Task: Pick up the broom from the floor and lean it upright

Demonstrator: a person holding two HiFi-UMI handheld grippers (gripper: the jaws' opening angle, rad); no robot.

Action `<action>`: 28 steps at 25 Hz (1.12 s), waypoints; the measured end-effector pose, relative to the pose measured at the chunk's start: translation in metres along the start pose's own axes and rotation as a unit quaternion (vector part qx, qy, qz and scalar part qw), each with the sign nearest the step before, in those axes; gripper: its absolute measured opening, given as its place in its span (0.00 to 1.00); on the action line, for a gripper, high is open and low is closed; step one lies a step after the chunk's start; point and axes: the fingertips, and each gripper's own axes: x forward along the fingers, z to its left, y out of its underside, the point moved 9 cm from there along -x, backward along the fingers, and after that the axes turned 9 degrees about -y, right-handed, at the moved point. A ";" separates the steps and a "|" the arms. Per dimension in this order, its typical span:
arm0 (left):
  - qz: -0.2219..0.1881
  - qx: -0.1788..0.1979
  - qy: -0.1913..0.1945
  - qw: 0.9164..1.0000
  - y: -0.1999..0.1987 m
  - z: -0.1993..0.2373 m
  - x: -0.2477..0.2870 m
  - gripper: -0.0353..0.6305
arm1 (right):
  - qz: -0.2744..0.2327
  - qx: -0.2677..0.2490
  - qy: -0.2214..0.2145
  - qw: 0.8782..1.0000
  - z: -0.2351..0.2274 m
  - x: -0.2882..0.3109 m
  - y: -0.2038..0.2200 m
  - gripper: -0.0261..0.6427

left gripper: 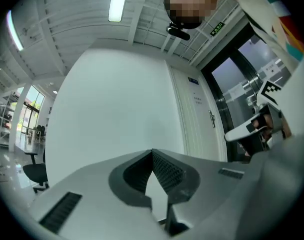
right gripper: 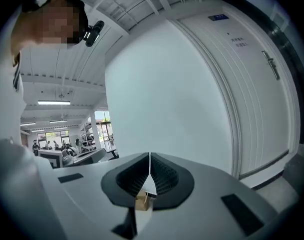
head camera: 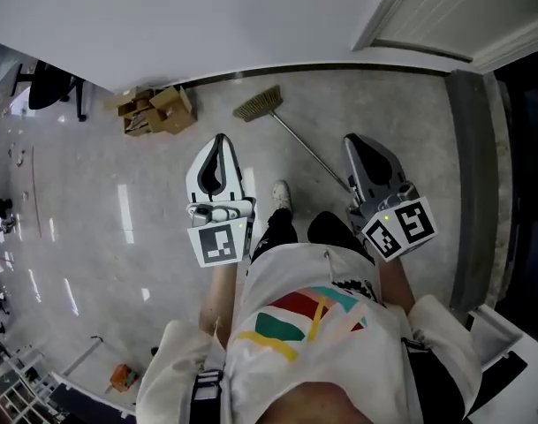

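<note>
left gripper: fingers together, empty | ahead: white wall | right: door

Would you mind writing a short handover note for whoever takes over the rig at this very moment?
Left gripper: shut, empty, held roughly level above the floor.
Right gripper: shut, empty, also roughly level.
Broom: lying flat on the floor ahead, bristles near the wall, handle running back toward the right gripper's side.
Done: nothing yet; the broom is untouched.
Left: open a gripper, reach down, grasp the handle, lift it and lean it upright, probably against that wall.
</note>
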 end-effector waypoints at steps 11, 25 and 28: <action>0.063 -0.013 0.030 0.997 0.054 -0.007 0.099 0.12 | 0.050 0.070 0.022 0.996 -0.093 0.062 0.019 0.06; 0.108 -0.049 0.226 0.967 0.400 -0.044 0.228 0.36 | 0.054 0.068 0.018 0.996 -0.288 0.143 0.267 0.06; 0.120 -0.009 0.291 0.949 0.543 -0.049 0.254 0.37 | 0.045 0.057 0.028 0.997 -0.352 0.158 0.380 0.06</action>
